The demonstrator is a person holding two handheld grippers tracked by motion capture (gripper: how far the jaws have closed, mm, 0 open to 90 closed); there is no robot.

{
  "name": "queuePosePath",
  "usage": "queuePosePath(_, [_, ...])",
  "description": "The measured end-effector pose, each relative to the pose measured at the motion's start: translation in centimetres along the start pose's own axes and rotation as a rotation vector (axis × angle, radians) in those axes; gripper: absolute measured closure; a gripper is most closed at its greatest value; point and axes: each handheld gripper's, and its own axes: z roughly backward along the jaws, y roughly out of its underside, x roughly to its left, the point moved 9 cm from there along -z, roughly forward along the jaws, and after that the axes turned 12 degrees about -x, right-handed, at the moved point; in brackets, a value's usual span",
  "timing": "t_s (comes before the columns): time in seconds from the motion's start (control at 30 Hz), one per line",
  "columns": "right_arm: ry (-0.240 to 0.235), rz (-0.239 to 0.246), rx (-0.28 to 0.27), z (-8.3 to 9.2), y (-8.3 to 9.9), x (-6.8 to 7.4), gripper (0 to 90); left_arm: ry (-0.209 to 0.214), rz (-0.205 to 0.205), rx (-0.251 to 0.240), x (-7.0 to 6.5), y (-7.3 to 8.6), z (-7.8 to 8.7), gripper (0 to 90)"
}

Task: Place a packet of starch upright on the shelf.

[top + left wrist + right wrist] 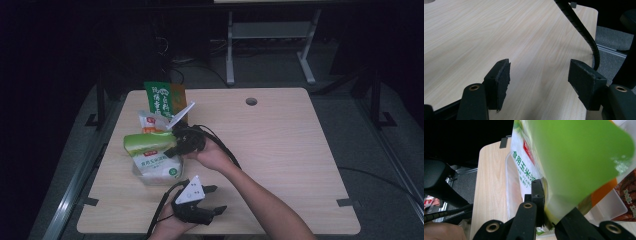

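right gripper [176, 145]: I'm pinching the green pouch [147, 142] by its edge, holding it over the clear tub [156, 175] so it can drop in | left gripper [212, 199]: I'm parking it gaping, holding nothing, out of the way

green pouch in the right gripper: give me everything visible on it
The green pouch is a flat, glossy, plastic-looking packet, light green with a rounded corner and faint print. It lies roughly level above the clear container, over the white starch bag standing in it. The right gripper is shut on its edge, jaws pinching it from both faces. Its contents cannot be told.
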Motion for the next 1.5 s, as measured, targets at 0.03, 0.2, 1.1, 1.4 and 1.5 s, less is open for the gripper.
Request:
queuePosePath(0.03, [-0.002, -0.004, -0.001, 0.1, 0.0, 0.0, 84.2, -0.002, -0.003, -0.001, 0.0, 0.0, 0.0, 33.5])
queuePosePath(0.2, [-0.007, -0.014, -0.033, 0.7, -0.2, -0.4, 74.8, -0.003, -0.003, 0.001, 0.3, -0.1, 0.1, 33.3])
queuePosePath(1.1, [0.117, -0.072, -0.097, 8.5, 2.2, -3.5, 44.9, -0.032, -0.016, 0.004, 1.8, -0.4, 0.4, 31.9])
queuePosePath(1.4, [0.176, -0.102, -0.091, 10.7, 3.9, -4.6, 41.0, -0.042, -0.011, -0.001, 2.2, -0.6, 0.7, 31.7])
queuePosePath(1.5, [0.189, -0.117, -0.098, 11.6, 4.3, -4.9, 39.9, -0.045, -0.012, 0.004, 2.3, -0.5, 0.8, 31.6])
